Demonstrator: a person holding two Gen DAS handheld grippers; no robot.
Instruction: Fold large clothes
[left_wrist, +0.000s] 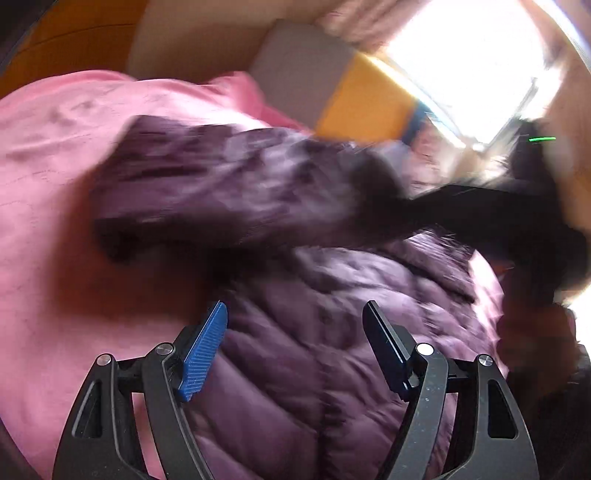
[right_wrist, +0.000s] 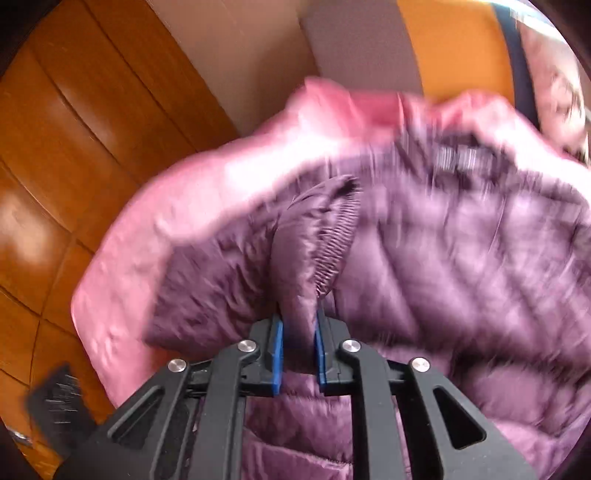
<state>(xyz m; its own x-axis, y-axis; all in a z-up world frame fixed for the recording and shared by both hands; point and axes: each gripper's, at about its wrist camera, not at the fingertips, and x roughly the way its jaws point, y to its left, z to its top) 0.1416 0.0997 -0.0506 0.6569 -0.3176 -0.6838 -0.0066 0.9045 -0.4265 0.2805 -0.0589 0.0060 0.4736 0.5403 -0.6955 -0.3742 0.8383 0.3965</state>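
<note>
We have the purple quilted jacket (left_wrist: 317, 369) spread over a pink bed cover (left_wrist: 55, 206), and our right gripper (right_wrist: 299, 354) is clamped tight on a fold of its sleeve (right_wrist: 306, 258) near the elastic cuff — the fabric is squeezed thin between the blue pads, with the cuff hanging just beyond them. Our left gripper (left_wrist: 295, 332) hovers over the jacket's body with its jaws spread wide and nothing between them; the quilting shows through the gap. In the left view the lifted sleeve stretches across the upper jacket, blurred, with the right gripper's dark shape at the far right. As we judge it, the main risk is that slippery shell cloth sliding out of the right pinch, since only a narrow bunch near the cuff is caught and the sleeve's own weight pulls on it. A second risk is that the whole jacket drags sideways with the sleeve, because the left gripper is not pinning the body down; that would skew the fold and rumple the cover under it. A third — the puffy filling may spring the sleeve back open once it is laid down and let go. The blur in both views also means we cannot tell exactly where the sleeve's shoulder end lies, so it could land crooked.
</note>
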